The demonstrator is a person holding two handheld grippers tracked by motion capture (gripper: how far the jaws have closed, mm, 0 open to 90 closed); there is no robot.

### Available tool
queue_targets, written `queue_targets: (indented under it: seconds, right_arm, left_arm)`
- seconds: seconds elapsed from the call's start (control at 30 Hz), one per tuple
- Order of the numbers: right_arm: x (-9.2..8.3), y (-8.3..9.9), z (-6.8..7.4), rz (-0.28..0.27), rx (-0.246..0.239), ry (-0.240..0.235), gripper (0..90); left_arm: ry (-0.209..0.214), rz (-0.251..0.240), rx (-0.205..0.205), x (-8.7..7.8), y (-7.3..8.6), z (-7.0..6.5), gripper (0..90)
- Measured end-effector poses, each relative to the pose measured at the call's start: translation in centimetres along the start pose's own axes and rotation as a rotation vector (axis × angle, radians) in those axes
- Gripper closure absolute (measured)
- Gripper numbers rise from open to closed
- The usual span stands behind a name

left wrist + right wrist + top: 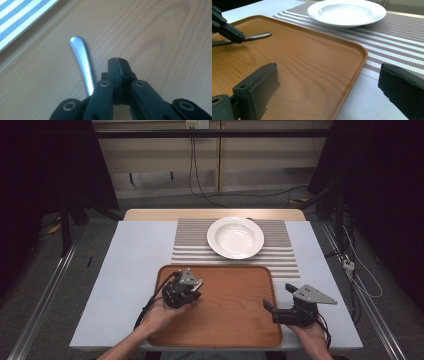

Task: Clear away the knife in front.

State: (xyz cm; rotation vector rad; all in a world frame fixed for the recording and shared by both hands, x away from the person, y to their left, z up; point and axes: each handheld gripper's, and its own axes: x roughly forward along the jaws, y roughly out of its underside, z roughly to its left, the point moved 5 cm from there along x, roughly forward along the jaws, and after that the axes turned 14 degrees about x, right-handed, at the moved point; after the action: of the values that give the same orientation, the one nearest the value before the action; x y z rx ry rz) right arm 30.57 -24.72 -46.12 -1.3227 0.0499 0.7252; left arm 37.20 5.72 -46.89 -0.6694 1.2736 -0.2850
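Note:
A metal utensil handle (81,57) lies on the wooden tray (230,315), its rounded end pointing toward the striped placemat. My left gripper (198,290) hovers over the tray's left part with its jaws shut pad to pad (117,61). The handle runs just beside and under the jaws, not between them. In the right gripper view the handle (258,36) lies flat behind the left gripper's tip (235,37). My right gripper (279,296) stands open at the tray's right edge, its jaws (328,75) wide apart with nothing between them.
A white deep plate (235,237) sits on the striped placemat (280,255) beyond the tray. The tray's raised rim (359,57) runs between the right gripper's jaws. The pale tabletop (130,270) extends to either side.

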Motion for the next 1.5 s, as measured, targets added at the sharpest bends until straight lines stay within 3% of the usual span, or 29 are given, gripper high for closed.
queue_targets:
  seconds: [0.23, 0.27, 0.47, 0.67, 0.8, 0.9, 1.03, 1.2, 1.3, 1.5]
  right_arm:
    - [0.0, 0.1, 0.4, 0.002, -0.004, -0.002, 3.0]
    - [0.0, 0.1, 0.4, 0.003, -0.003, -0.002, 3.0]
    - [-0.1, 0.0, 0.2, 0.001, -0.006, -0.005, 3.0]
    - [-0.1, 0.0, 0.3, -0.001, -0.012, -0.007, 3.0]
    - [-0.2, 0.0, 0.2, 0.001, -0.007, -0.005, 3.0]
    - [-0.1, 0.0, 0.3, 0.000, -0.010, -0.006, 3.0]
    - [-0.1, 0.0, 0.2, 0.000, -0.006, -0.004, 3.0]
    - [-0.1, 0.1, 0.3, 0.002, -0.007, -0.005, 3.0]
    - [-0.1, 0.1, 0.2, 0.003, -0.005, -0.005, 3.0]
    - [-0.1, 0.1, 0.2, 0.003, -0.004, -0.004, 3.0]
  left_arm:
    - [-0.023, 0.047, -0.004, 0.2, 0.7, 0.7, 90.0]
    - [-0.003, 0.041, -0.006, 0.2, 0.7, 0.7, 90.0]
    - [-0.009, 0.032, -0.016, 0.0, 1.0, 0.8, 90.0]
    - [-0.013, 0.052, -0.010, -0.2, 1.3, 0.9, 90.0]
    - [0.006, 0.048, -0.008, -0.4, 1.5, 1.1, 90.0]
    - [-0.018, 0.063, -0.009, -0.5, 1.6, 1.1, 90.0]
    - [0.000, 0.068, -0.004, -0.7, 1.8, 1.3, 90.0]
    - [-0.009, 0.063, -0.028, -0.8, 2.1, 1.6, 90.0]
    - [-0.013, 0.079, -0.022, -1.0, 2.2, 1.8, 90.0]
    - [-0.037, 0.100, -0.069, -1.2, 2.5, 2.2, 90.0]
